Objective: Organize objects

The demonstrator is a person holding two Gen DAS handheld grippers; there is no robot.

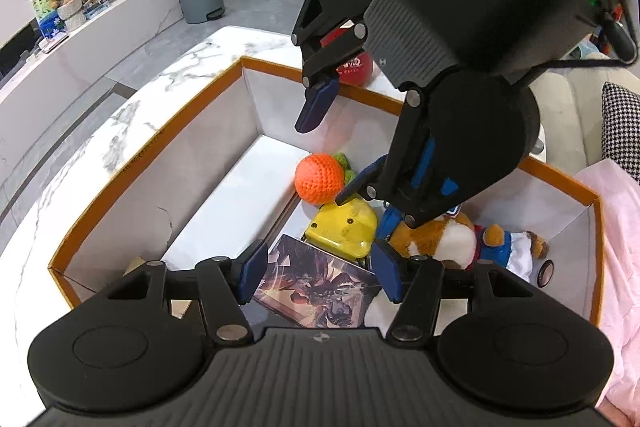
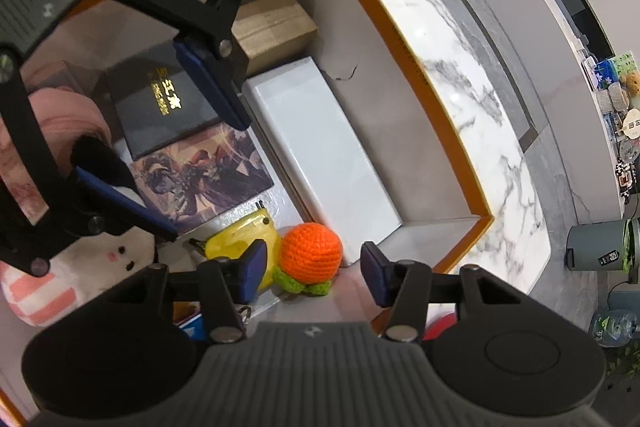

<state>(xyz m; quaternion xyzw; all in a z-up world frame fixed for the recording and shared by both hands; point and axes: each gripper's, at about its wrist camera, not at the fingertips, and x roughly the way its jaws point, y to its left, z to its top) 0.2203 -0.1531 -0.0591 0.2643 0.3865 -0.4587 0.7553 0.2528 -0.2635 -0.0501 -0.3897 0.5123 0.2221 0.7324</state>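
Crochet orange [image 2: 311,251]: soft, light; to be pinched across its middle, at 12 o'clock of the right hand-held gripper [image 2: 314,273].
Right hand-held gripper: seen half open, nothing held.
Left hand-held gripper [image 1: 320,277]: seen open, empty.

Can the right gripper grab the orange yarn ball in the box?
Probably yes. The right gripper hangs open just above the orange crocheted ball, nothing between them. The yellow toy sits close beside it, so one finger may bump it.

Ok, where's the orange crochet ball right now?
The orange crochet ball lies inside the orange-rimmed box, between the yellow toy and the white box, below the open right gripper.
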